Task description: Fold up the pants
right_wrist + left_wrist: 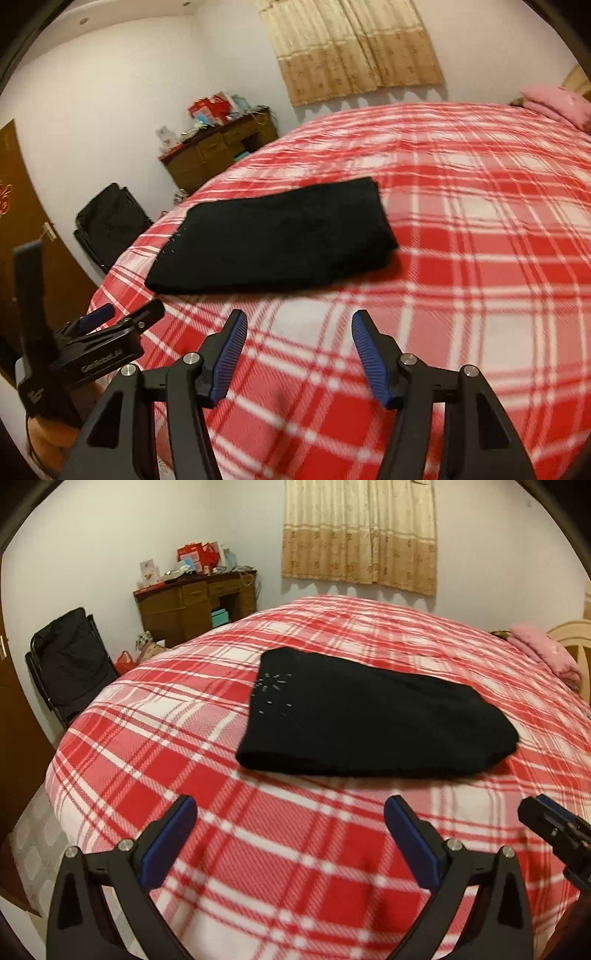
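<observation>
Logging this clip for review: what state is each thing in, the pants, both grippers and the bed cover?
black pants: folded into a compact bundle, lying flat on the bed, held by neither gripper.
left gripper: open, nothing between its jaws, short of the pants.
right gripper: open, nothing between its jaws, short of the pants.
plaid bed cover: spread flat under the pants.

A red-and-white plaid bed [258, 849] carries folded black pants [369, 716] and a pink blanket [543, 650]
</observation>
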A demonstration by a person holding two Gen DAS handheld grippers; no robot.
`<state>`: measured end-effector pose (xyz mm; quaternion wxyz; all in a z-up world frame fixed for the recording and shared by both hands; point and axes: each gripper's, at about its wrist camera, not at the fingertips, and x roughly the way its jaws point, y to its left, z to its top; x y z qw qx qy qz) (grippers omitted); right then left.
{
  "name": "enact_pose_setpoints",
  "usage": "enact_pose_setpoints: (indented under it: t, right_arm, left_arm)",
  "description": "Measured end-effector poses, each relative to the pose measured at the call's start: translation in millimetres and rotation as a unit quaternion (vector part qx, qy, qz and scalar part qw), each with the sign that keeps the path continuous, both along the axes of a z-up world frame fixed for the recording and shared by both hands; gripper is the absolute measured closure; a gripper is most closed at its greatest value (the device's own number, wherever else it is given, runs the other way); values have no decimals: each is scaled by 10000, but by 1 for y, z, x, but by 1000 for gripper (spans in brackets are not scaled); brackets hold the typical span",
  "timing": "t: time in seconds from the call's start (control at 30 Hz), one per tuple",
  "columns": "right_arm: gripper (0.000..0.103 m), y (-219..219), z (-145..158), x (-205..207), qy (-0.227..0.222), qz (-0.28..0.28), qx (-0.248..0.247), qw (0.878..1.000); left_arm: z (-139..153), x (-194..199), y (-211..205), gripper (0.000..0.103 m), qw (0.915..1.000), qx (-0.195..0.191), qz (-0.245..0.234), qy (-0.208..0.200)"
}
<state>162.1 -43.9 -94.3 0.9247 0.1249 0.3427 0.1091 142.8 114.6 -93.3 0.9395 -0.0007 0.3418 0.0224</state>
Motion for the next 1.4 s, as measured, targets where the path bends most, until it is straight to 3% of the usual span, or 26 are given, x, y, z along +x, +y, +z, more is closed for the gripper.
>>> enact_pose_setpoints:
  t: [0.2, 0.4, 0.7, 1.4]
  right_arm:
    - [42, -2, 12, -32, 3, -118, 17, 9999]
    - [42, 10, 38, -75, -446, -261, -177, 9985]
    - [41, 13, 59, -127, -1158, -744, -490, 9893]
    - [39, -5, 75, -146, -1452, -1008, -476, 9831]
  left_arm:
    - [10, -31, -11, 0, 9990, 337, -121, -254]
    - [30, -69, -14, 0, 9961, 534, -284, -641]
    - [61, -93, -20, 0, 9914, 635, -201, -1125]
    - [71, -112, -28, 0, 9876, 646, -203, -1417]
